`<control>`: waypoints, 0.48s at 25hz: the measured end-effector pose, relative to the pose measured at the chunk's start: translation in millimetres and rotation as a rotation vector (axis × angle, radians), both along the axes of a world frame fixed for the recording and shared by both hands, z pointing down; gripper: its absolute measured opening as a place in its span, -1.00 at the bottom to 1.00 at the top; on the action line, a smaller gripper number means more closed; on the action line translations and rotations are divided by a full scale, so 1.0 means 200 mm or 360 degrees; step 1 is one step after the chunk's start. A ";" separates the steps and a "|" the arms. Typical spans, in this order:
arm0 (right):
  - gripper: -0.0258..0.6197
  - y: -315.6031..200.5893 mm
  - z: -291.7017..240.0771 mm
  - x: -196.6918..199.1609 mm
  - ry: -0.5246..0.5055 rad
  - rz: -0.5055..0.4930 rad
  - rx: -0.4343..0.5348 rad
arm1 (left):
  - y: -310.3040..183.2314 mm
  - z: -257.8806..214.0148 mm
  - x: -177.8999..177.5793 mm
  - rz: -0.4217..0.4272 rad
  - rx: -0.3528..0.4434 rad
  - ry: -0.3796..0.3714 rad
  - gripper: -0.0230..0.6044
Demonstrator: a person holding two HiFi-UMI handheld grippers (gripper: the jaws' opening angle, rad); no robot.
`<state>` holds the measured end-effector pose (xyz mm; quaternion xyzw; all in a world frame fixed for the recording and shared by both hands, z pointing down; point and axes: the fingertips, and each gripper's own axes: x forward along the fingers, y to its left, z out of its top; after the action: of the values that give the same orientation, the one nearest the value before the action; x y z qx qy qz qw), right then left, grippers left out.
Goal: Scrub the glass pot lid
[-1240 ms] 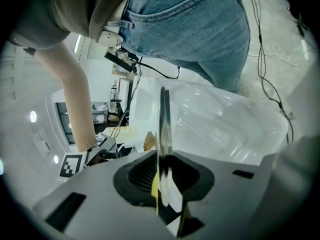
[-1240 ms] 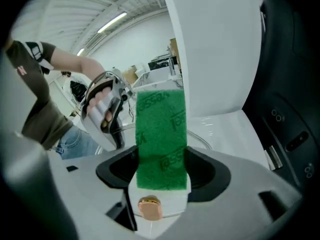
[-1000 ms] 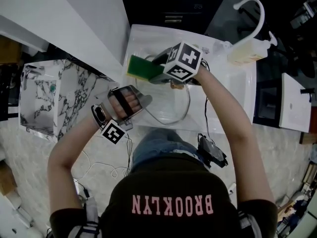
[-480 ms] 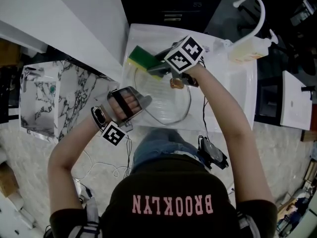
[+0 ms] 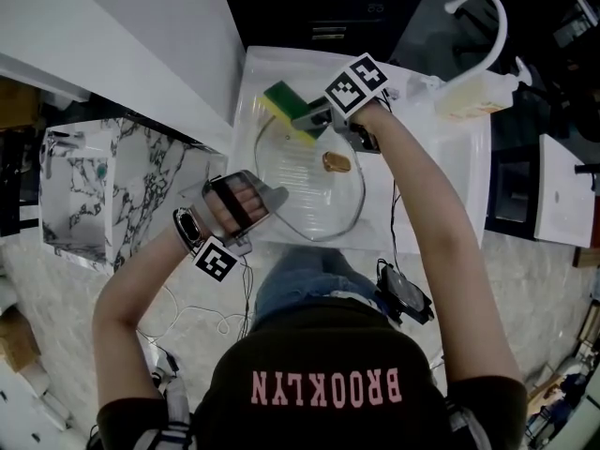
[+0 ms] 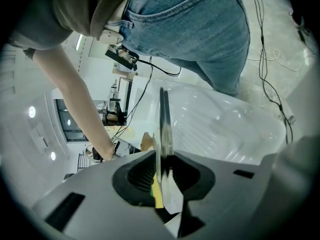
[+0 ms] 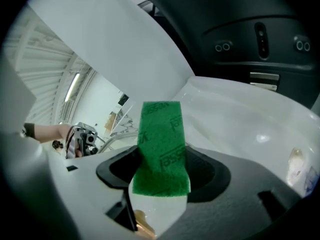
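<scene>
While edge-on — lid (image 6: pixel 163 129) between left fingers (image 6: pixel 136 175)

sponge (image 5: pixel 284 102) slid farther back, lid knob (image 5: pixel 337 162) uncovered

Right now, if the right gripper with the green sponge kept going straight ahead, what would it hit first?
Most likely the white sink wall. The right gripper, shut on the green sponge, points past the glass lid toward the sink's corner. Depth is hard to judge here.
</scene>
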<state>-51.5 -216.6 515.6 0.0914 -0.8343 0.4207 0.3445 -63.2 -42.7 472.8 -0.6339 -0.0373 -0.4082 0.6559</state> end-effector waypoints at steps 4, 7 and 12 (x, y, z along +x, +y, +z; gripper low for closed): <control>-0.06 -0.02 0.08 0.08 0.0024 0.0073 -0.0112 | 0.00 0.00 0.00 -0.0003 -0.0013 0.0017 -0.70; -0.06 -0.02 0.13 0.14 0.0045 0.0096 -0.0204 | 0.01 0.00 0.00 -0.0005 -0.0021 0.0026 -0.70; -0.06 0.03 0.22 0.25 0.0086 0.0124 -0.0351 | 0.04 0.00 -0.04 -0.0014 -0.0038 0.0040 -0.70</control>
<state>-1.2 -209.7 560.0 0.0966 -0.7691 0.5204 0.3583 -70.5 -34.8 471.8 -0.6469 -0.0310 -0.4027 0.6468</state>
